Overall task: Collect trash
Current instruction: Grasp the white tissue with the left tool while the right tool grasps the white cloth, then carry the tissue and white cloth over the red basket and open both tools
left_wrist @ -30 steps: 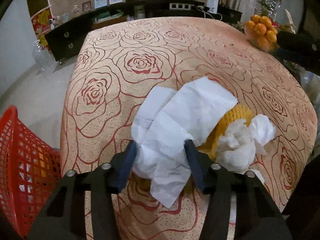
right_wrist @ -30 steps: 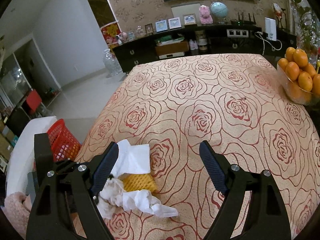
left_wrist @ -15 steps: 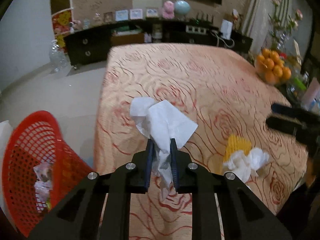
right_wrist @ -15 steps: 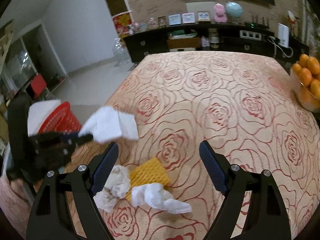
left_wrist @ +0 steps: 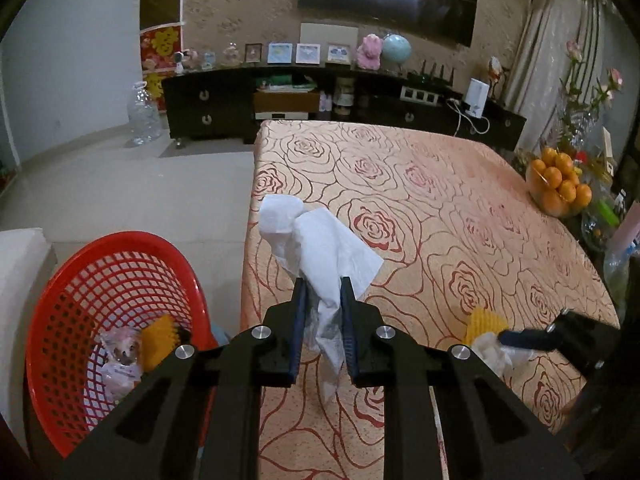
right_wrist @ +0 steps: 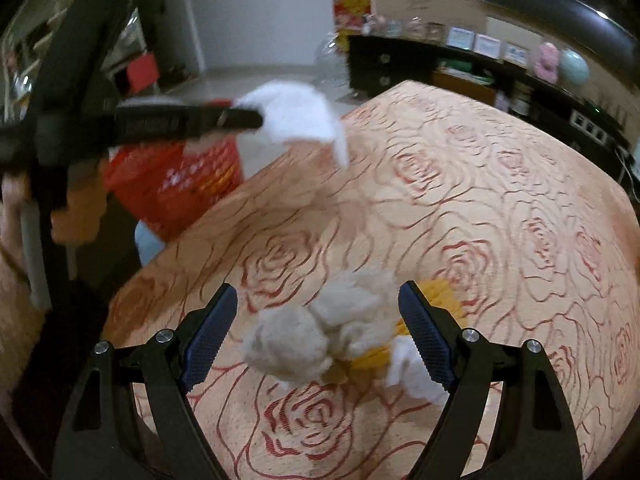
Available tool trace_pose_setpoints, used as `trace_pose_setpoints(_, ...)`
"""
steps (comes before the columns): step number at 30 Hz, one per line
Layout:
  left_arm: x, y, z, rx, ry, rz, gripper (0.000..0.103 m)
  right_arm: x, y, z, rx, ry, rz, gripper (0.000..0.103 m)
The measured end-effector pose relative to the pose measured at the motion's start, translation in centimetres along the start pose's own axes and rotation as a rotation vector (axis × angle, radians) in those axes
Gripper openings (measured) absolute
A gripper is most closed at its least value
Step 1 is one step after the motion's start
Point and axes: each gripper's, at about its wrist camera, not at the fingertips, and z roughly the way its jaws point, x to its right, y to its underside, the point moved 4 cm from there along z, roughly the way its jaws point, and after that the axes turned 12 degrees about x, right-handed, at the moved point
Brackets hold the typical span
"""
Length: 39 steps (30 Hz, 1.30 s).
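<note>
My left gripper is shut on a white tissue and holds it in the air above the table's left edge. The tissue also shows in the right wrist view. A red mesh basket stands on the floor to the left, with a yellow foam net and a wrapper inside. My right gripper is open, its fingers on either side of a crumpled white tissue wad lying on a yellow foam fruit net. That pile shows in the left wrist view.
The table has a peach cloth with red roses. A glass bowl of oranges stands at its right edge. A dark sideboard lines the far wall. A large plastic bottle stands on the floor.
My left gripper has lifted the tissue higher and moved left towards the basket. My right gripper has moved down and forward, so its open fingers now straddle the wad.
</note>
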Motion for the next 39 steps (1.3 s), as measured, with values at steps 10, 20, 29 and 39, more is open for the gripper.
trace_pose_setpoints(10,-0.8,-0.5,-0.8,0.019,-0.017,-0.016,0.016,-0.8,1.7,2.6,-0.073,0.05,-0.098,0.061)
trace_pose_setpoints(20,-1.7,-1.2,-1.9,0.062,-0.042,-0.029,0.016,0.2,-0.5,1.9,-0.005,0.072,-0.02,0.042)
trace_pose_setpoints(29,-2.2,-2.2,-3.4,0.126,-0.077,-0.018,0.016,2.6,-4.0,0.1,0.113,0.143,0.095,0.041)
trace_pose_setpoints(39,-3.6,-3.4,-5.6,0.199,-0.145,-0.017,0.016,4.5,-7.7,-1.1,0.217,0.201,0.189,0.041)
